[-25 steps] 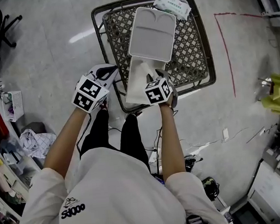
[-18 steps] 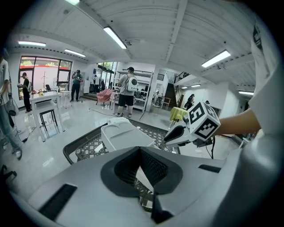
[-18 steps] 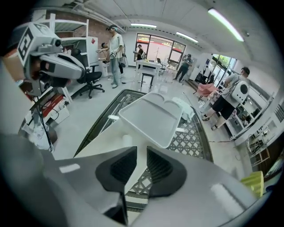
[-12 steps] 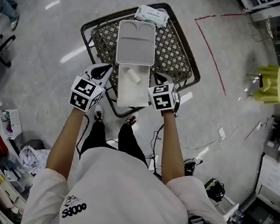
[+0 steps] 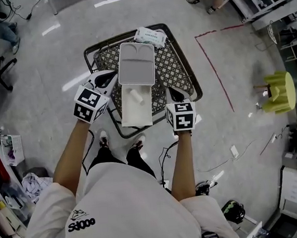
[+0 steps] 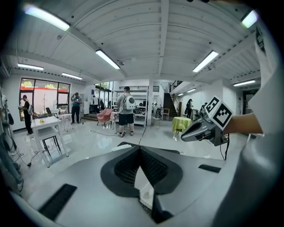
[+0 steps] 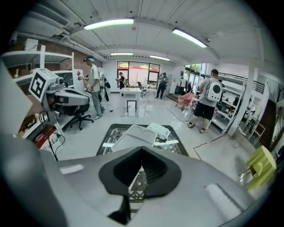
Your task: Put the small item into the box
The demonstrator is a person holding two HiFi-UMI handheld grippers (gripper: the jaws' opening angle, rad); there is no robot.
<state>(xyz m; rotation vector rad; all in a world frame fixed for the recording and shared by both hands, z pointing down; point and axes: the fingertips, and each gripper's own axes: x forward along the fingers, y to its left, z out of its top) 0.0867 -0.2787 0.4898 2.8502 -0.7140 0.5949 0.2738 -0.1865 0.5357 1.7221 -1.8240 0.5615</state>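
The small white item (image 5: 135, 95) lies inside the open box (image 5: 132, 115) on the lattice table (image 5: 180, 71). The left gripper (image 5: 112, 76) is at the left edge of the box, with its jaws together. The right gripper (image 5: 173, 91) is just beside the right edge, also closed and empty.

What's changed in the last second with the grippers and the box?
The right gripper drew back off the box to its right and shut, empty, leaving the small item lying inside. The left gripper stayed beside the box, lid still open.
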